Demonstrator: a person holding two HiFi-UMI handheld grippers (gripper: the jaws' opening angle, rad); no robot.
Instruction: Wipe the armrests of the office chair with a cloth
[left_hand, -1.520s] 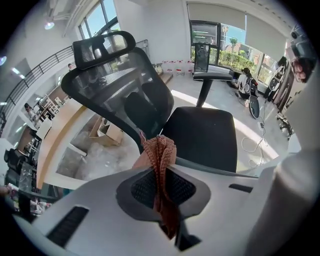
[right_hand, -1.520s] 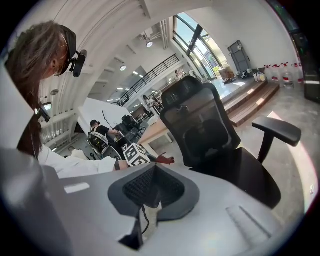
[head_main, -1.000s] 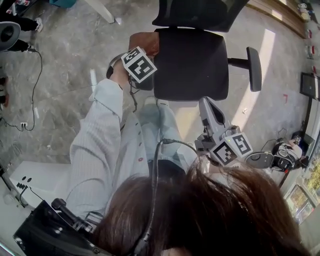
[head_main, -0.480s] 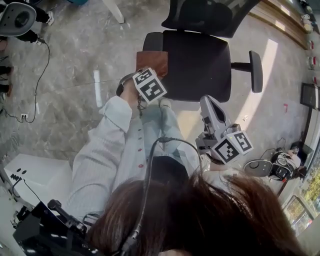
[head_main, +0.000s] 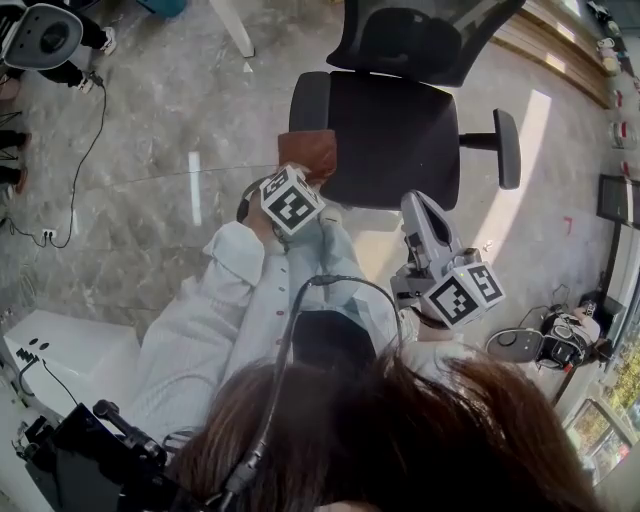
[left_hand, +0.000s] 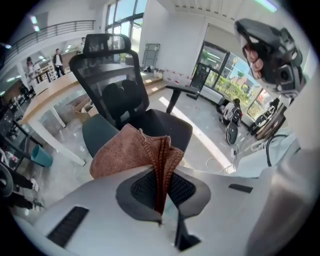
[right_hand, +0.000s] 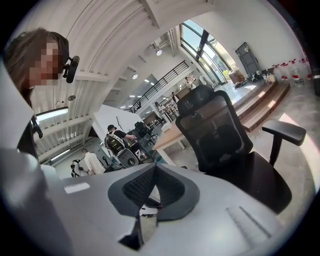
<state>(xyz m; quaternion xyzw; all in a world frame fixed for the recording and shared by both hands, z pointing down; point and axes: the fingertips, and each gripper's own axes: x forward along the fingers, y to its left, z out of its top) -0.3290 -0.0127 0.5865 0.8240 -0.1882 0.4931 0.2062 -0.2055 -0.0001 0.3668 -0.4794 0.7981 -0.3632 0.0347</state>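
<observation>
**A:** Where is the cloth?

**B:** The reddish-brown cloth (left_hand: 127, 152) is pinched by a folded edge in the left gripper (left_hand: 161, 195). The jaws are clamped tight on it, and the rest fans out past the tips.

**A:** And relative to the chair?

**B:** From the head view, it sits at the near end of the armrest (head_main: 308, 100) on that view's left side of the black office chair (head_main: 395, 125). I can't tell whether the fabric actually touches the pad.

**A:** The other armrest?

**B:** The second armrest (head_main: 508, 148) stands out past the far side of the seat, well apart from both grippers.

**A:** What about the right gripper?

**B:** The right gripper (right_hand: 150, 192) has its jaws pressed together with nothing between them. It is held near the seat's front edge, above the person's legs.

**A:** Any labels or writing?

**B:** Only the black-and-white square patterns on the left marker cube (head_main: 291, 200) and the right marker cube (head_main: 462, 295). They are blocky codes, not letters.
</observation>
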